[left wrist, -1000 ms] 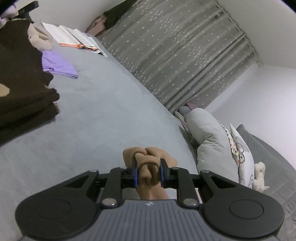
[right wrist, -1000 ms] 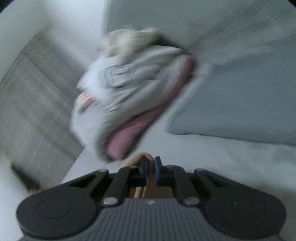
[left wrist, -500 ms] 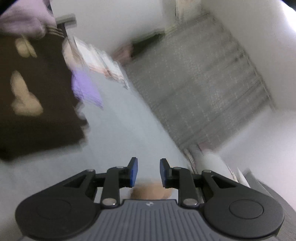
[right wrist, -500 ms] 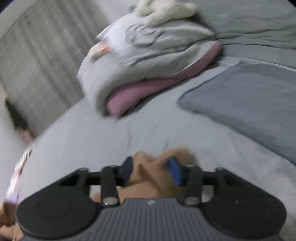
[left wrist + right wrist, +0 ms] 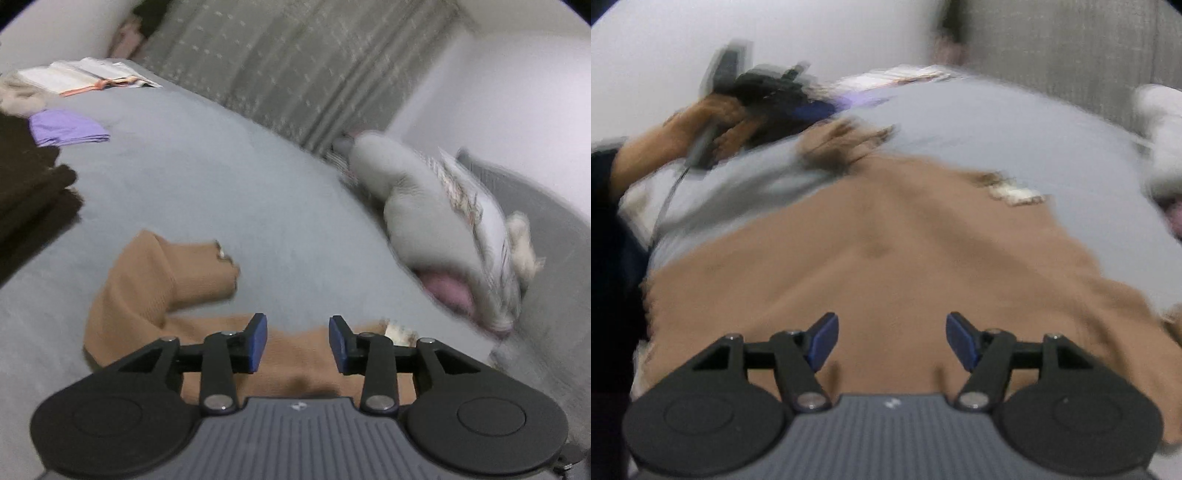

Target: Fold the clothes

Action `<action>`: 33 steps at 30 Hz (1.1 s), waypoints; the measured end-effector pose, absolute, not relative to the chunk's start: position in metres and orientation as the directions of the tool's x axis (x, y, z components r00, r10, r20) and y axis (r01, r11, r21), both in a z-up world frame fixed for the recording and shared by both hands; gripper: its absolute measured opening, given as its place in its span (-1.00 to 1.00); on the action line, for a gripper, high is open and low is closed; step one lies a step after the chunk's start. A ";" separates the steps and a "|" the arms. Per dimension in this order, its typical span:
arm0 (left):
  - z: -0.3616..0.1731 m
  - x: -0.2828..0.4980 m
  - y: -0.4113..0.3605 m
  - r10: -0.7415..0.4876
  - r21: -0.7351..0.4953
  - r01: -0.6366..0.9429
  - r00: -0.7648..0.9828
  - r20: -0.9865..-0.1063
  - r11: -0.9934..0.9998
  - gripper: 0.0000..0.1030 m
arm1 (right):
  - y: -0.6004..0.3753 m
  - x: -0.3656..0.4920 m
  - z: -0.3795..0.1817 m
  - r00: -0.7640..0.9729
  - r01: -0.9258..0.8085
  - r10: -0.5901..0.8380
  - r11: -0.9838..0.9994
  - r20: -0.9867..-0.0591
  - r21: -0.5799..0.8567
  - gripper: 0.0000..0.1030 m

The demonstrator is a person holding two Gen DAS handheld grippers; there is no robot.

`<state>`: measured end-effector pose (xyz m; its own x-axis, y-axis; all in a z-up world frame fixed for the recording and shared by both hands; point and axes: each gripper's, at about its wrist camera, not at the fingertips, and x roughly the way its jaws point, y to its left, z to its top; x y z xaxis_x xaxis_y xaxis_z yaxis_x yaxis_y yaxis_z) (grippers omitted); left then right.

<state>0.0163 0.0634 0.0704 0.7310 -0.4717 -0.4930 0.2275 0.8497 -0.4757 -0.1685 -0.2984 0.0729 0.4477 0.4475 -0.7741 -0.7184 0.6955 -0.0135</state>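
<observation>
Left wrist view shows the tan garment point(image 5: 147, 280) lying on the grey bed sheet point(image 5: 229, 184), one sleeve folded toward 12 o'clock. The left gripper point(image 5: 297, 343) hangs over its edge, fingers spread with nothing between them. At 10 o'clock sit a purple cloth point(image 5: 66, 127) and dark brown clothes point(image 5: 26, 184); pillows point(image 5: 436, 221) lie at 3 o'clock. Right wrist view, blurred, has the right gripper point(image 5: 891, 345) spread wide and empty above the garment.
</observation>
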 end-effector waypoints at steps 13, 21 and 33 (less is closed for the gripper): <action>0.079 0.009 0.005 -0.392 -0.261 0.294 0.722 -0.570 0.920 -0.08 | -0.403 -0.219 0.060 0.314 -0.650 0.242 0.760 -0.918 -0.022 0.80; 0.104 0.013 -0.013 -0.337 -0.114 0.325 0.795 -0.505 0.939 -0.04 | -0.427 -0.177 0.081 0.522 -0.496 0.281 0.868 -0.805 -0.019 0.84; 0.091 0.100 -0.041 -0.539 -0.280 0.499 0.512 -0.669 0.820 -0.01 | -0.481 -0.079 0.105 0.775 -0.207 0.275 0.961 -0.569 0.183 0.83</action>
<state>0.0998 -0.0407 0.0913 0.5116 -0.5394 -0.6687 0.4989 0.8202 -0.2799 -0.0788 -0.4811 0.1049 0.7753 0.2751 -0.5686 -0.2071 0.9611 0.1826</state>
